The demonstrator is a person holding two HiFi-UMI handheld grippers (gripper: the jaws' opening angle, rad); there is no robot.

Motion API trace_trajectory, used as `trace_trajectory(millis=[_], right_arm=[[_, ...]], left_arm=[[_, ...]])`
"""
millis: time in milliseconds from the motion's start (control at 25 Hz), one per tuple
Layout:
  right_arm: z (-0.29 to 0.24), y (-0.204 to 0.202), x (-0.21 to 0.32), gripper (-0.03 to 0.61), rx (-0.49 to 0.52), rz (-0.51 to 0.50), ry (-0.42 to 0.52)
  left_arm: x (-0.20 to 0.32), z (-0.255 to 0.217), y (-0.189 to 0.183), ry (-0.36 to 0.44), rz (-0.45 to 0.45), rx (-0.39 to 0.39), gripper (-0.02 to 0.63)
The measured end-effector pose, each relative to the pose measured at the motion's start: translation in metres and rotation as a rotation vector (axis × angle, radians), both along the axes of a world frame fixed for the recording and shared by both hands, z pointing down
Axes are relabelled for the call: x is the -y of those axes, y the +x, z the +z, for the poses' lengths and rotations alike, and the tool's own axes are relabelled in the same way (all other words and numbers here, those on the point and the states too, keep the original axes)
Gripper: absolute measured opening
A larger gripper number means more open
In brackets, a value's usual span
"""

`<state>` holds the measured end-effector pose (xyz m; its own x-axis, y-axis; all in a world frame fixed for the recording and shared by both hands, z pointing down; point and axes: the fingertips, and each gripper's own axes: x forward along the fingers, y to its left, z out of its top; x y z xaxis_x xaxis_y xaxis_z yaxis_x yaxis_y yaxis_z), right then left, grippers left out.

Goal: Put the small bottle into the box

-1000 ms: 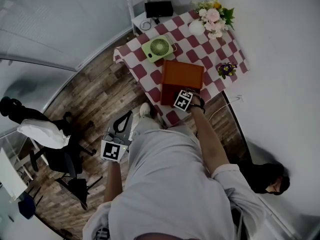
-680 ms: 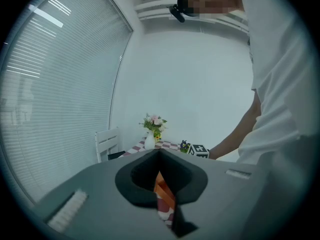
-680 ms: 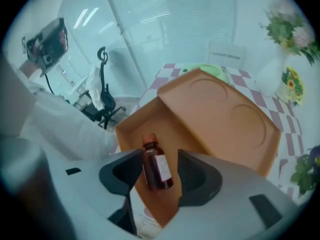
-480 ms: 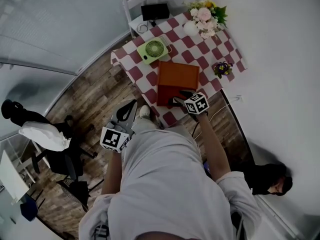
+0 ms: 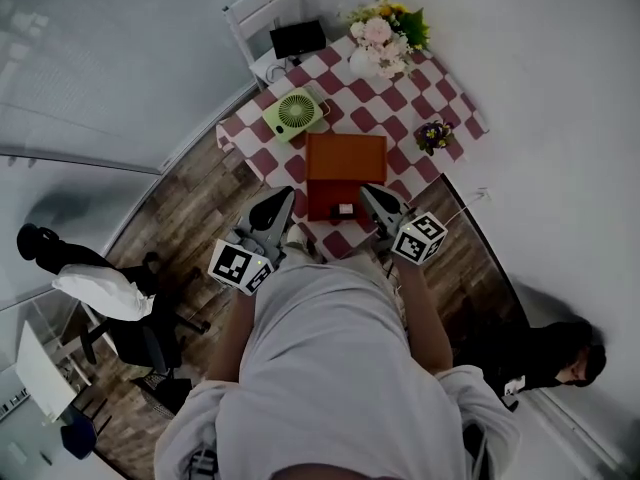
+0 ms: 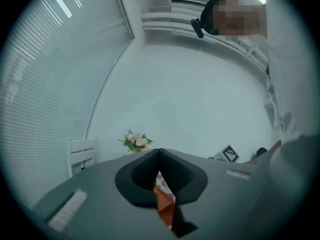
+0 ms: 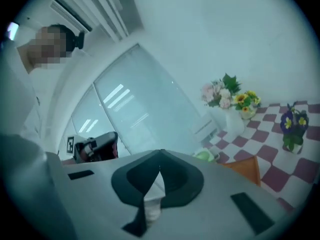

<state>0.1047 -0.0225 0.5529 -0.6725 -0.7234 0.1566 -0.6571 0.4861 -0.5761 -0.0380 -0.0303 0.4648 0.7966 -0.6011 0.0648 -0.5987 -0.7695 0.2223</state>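
While the worktop [image 5: 440,98] carries the orange box [image 5: 345,158], the left gripper [image 5: 284,198] is clenched empty and the right gripper [image 5: 368,194] is closing its jaws on nothing. The small bottle [image 5: 345,210], seemingly the pale speck at the box's six o'clock rim, is probably light, stiff and slippery: pinch its body. The right gripper, at the box a second ago, has drawn back.

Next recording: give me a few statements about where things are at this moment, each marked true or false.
1. The green fan sits on the checkered table. True.
2. The flower vase stands on the floor. False: it stands at the table's far end.
3. The left gripper holds the orange box. False: its jaws are together with nothing in them.
4. The orange box lies on the table between the fan and the purple flower pot. True.
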Motion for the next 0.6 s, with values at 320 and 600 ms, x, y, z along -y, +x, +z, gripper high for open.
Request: trace_trajectory(millis=[320, 600], right_arm=[[-0.114, 0.023, -0.014, 0.002, 0.002, 0.101, 0.381], [-0.156, 0.018, -0.022, 0.002, -0.356, 0.102, 0.564]], left_arm=[[-0.009, -0.047, 0.019, 0.001, 0.062, -0.333, -0.008], [-0.004, -0.069, 0.032, 0.179, 0.043, -0.118, -0.011]])
